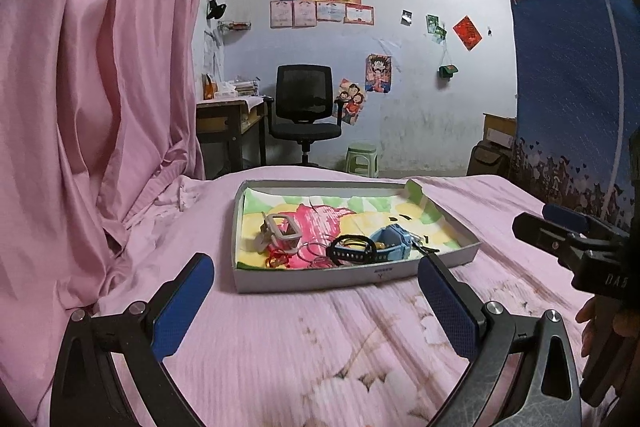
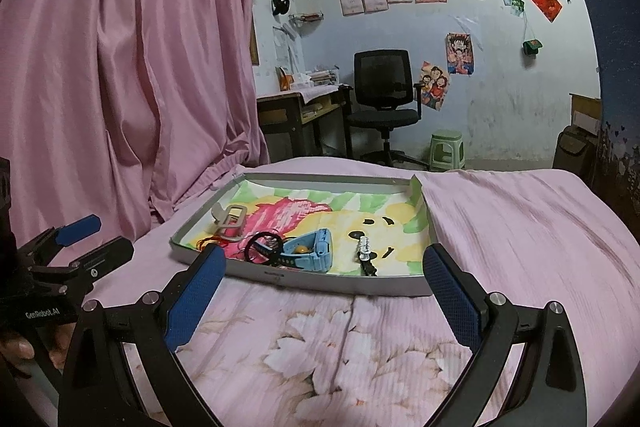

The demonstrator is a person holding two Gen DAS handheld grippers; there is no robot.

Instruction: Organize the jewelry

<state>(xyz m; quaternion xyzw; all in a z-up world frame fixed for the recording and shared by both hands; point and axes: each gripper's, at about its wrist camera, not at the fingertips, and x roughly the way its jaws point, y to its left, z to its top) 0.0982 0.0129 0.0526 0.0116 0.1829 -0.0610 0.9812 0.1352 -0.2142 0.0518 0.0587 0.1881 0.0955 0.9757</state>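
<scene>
A shallow grey box (image 1: 360, 277) (image 2: 344, 281) lined with a colourful drawing lies on the pink bed. In it are a beige watch (image 1: 280, 231) (image 2: 230, 221), a blue watch (image 1: 394, 242) (image 2: 314, 251), a black bracelet (image 1: 352, 250) (image 2: 262, 247), thin rings and red cord (image 1: 308, 253), and a small white-and-black trinket (image 2: 366, 253). My left gripper (image 1: 316, 267) is open and empty, just short of the box's near wall. My right gripper (image 2: 322, 259) is open and empty, also just before the box. Each gripper shows in the other's view: the right one (image 1: 568, 231), the left one (image 2: 80, 239).
A pink curtain (image 1: 100, 87) hangs close on the left. A blue patterned cloth (image 1: 572, 87) hangs on the right. Beyond the bed stand a black office chair (image 1: 306, 111), a desk (image 1: 224, 115) and a green stool (image 1: 362, 157).
</scene>
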